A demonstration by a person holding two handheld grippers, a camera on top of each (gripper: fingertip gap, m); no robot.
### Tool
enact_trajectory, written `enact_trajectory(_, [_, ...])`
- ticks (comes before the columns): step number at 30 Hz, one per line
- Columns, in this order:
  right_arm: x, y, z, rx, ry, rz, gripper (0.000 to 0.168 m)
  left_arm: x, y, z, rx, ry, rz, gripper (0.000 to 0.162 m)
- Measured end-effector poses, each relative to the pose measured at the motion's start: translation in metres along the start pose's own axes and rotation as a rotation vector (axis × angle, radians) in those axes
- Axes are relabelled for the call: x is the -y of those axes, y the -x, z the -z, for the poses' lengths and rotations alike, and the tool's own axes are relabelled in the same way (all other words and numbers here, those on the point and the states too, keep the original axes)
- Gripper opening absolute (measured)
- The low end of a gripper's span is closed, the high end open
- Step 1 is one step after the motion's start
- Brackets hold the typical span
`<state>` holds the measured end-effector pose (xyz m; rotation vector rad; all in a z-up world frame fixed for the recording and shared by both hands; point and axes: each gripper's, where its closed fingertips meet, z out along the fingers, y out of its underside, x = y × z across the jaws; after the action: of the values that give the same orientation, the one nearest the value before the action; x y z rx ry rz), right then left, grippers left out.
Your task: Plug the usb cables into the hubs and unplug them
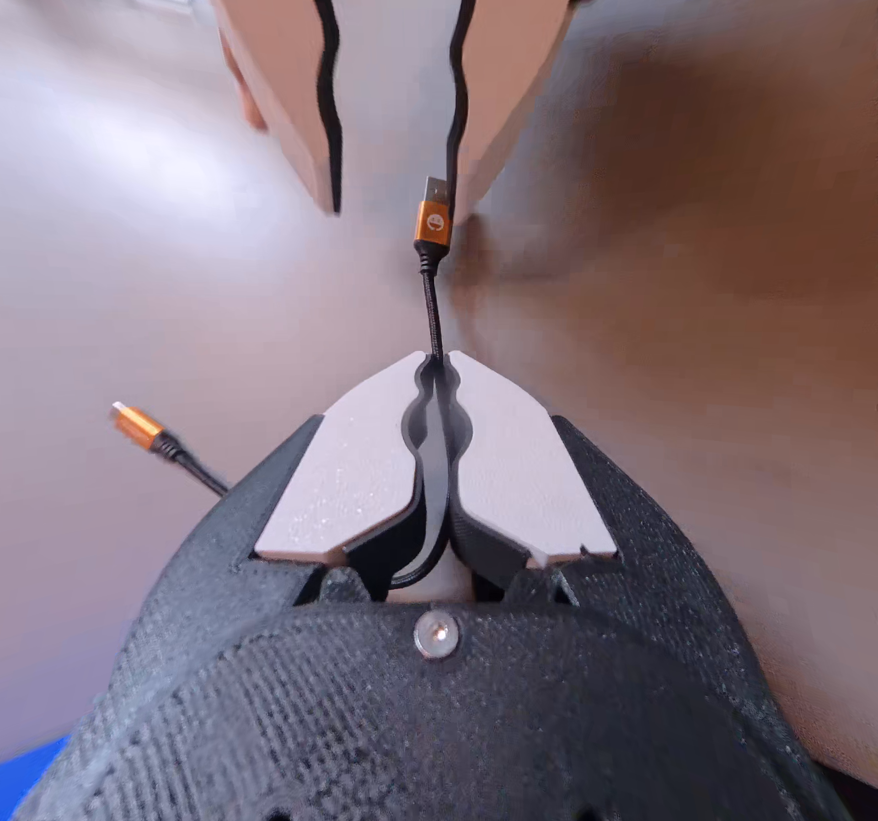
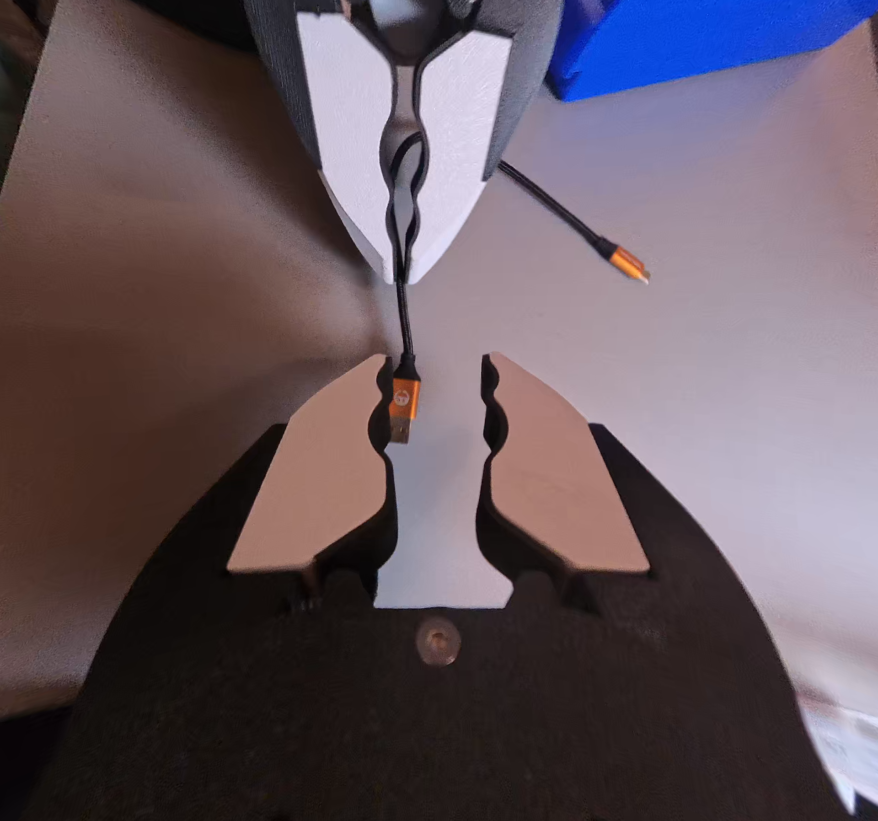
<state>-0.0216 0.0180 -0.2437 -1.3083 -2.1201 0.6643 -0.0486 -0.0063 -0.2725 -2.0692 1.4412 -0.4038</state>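
Left gripper [image 1: 436,361] clamped on cable [image 1: 433,318]; USB plug [image 2: 404,406] held beside one finger [image 2: 313,465] of gaping, empty right gripper [image 2: 434,363]. Off-centre plug may be skewed on closing. No hub seen.

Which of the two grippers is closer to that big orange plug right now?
Right. Its open gripper has the plug between its fingers, against one of them. The left gripper pinches the cable a short way behind the plug.
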Motion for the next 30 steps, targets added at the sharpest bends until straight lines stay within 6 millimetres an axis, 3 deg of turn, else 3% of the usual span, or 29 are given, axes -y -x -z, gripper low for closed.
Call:
enact_trajectory(3, [-0.005,0.02,-0.015,0.081,0.054,0.028,0.031,0.011,-0.005,0.004,0.013,-0.037,-0.018,0.004])
enact_trajectory(5, [-0.008,0.018,-0.021,0.034,0.086,0.064,0.007,0.017,-0.008,0.009,-0.001,-0.073,-0.02,0.004])
enact_trajectory(8, [0.0,0.015,-0.008,-0.012,0.06,0.1,0.007,0.031,-0.002,0.023,0.017,-0.195,-0.022,0.006])
enact_trajectory(11, [0.012,0.0,0.031,-0.118,0.017,0.099,0.007,0.058,0.026,0.062,0.124,-0.448,0.037,0.029])
enact_trajectory(13, [0.023,-0.015,0.067,-0.229,-0.04,0.096,0.007,0.071,0.048,0.099,0.225,-0.645,0.092,0.032])
enact_trajectory(15, [0.035,-0.032,0.111,-0.369,-0.104,0.085,0.007,0.075,0.066,0.132,0.314,-0.792,0.154,0.032])
enact_trajectory(18, [0.037,-0.056,0.18,-0.605,-0.098,0.072,0.007,0.07,0.079,0.153,0.399,-0.845,0.194,0.03])
enact_trajectory(21, [0.011,-0.075,0.231,-0.81,0.065,0.056,0.007,0.068,0.083,0.156,0.456,-0.815,0.171,0.028])
enact_trajectory(23, [-0.016,-0.082,0.245,-0.851,0.187,0.015,0.007,0.069,0.081,0.151,0.465,-0.79,0.15,0.028])
enact_trajectory(26, [-0.064,-0.093,0.233,-0.775,0.272,-0.086,0.007,0.068,0.08,0.14,0.471,-0.737,0.122,0.027])
enact_trajectory(30, [-0.147,-0.118,0.208,-0.712,0.387,-0.221,0.008,0.066,0.078,0.127,0.469,-0.677,0.1,0.025])
